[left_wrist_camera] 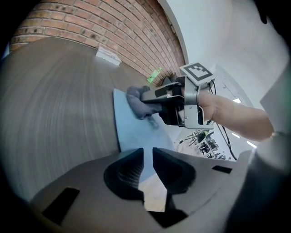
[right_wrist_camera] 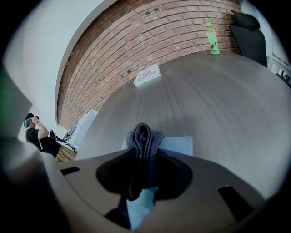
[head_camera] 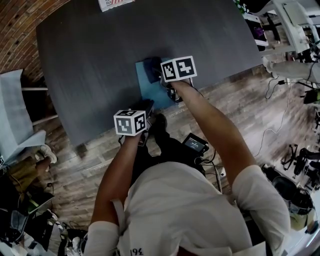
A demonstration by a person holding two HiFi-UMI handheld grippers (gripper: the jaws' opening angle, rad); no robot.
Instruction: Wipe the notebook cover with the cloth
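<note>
A light-blue notebook (head_camera: pixel 149 89) lies on the dark table (head_camera: pixel 90 60) by its near edge. A folded dark grey cloth (head_camera: pixel 150 67) rests on the notebook's far end, and my right gripper (head_camera: pixel 159 71) is shut on it. In the right gripper view the cloth (right_wrist_camera: pixel 143 136) bulges out between the jaws, with the notebook (right_wrist_camera: pixel 179 144) under it. My left gripper (head_camera: pixel 145 107) is at the notebook's near edge. In the left gripper view its jaws (left_wrist_camera: pixel 148 168) stand a narrow slit apart, closed on the edge of the notebook (left_wrist_camera: pixel 136 132).
A white booklet (head_camera: pixel 115 4) lies at the table's far edge. A green bottle (right_wrist_camera: pixel 211 40) stands far back, next to a black chair (right_wrist_camera: pixel 249 32). Cables and equipment (head_camera: pixel 295 165) crowd the floor at right. A person (right_wrist_camera: pixel 38 134) sits by the brick wall.
</note>
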